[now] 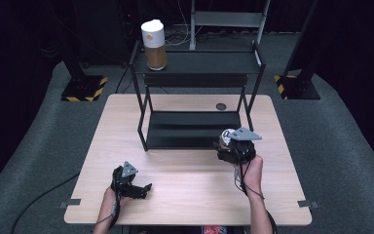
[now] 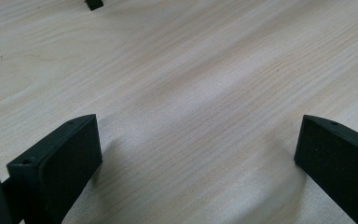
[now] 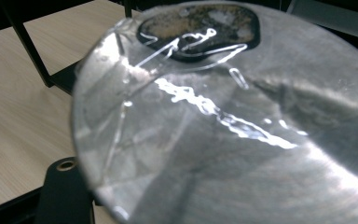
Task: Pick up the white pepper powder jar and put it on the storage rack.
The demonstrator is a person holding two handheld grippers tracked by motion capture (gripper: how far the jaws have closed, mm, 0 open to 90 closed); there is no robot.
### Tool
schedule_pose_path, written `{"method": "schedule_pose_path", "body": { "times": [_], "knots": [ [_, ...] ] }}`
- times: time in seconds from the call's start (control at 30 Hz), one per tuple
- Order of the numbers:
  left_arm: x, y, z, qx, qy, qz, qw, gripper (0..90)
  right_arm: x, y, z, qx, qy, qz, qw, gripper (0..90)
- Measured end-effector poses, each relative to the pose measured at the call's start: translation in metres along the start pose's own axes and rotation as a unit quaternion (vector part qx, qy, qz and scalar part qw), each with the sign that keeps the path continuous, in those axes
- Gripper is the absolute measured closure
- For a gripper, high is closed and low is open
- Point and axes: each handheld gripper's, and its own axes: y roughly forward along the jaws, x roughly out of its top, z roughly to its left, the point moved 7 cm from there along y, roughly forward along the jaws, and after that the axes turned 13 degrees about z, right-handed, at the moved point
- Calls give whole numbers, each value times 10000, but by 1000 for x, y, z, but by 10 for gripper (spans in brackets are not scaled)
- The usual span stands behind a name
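Note:
My right gripper [image 1: 227,142] is shut on a clear round jar [image 1: 228,135], held just above the table at the front right corner of the black rack's lower shelf [image 1: 190,129]. In the right gripper view the jar [image 3: 223,121] lies close to the lens, glinting, with dark stuff at its far end. One black finger [image 3: 67,191] presses its left side; the other is hidden. My left gripper [image 1: 145,189] rests low at the table's front left. Its jaws [image 2: 198,140] stand wide open over bare wood.
A two-tier black metal rack stands at the back middle of the wooden table [image 1: 185,195]. On its top shelf [image 1: 209,62], at the left end, stands a canister [image 1: 154,45] with a white lid and brown body. A dark round hole [image 1: 221,106] marks the tabletop behind the rack.

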Motion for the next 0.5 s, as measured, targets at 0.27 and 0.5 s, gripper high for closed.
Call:
{"method": "schedule_pose_path", "body": {
  "times": [0.27,0.5],
  "knots": [
    [0,0,0,1,0,0,10000,0,11,-4,-7,-70,-14,-46,10000,300],
    [0,0,0,0,1,1,10000,0,17,-8,-14,-131,7,-74,9999,301]
  ]
}}
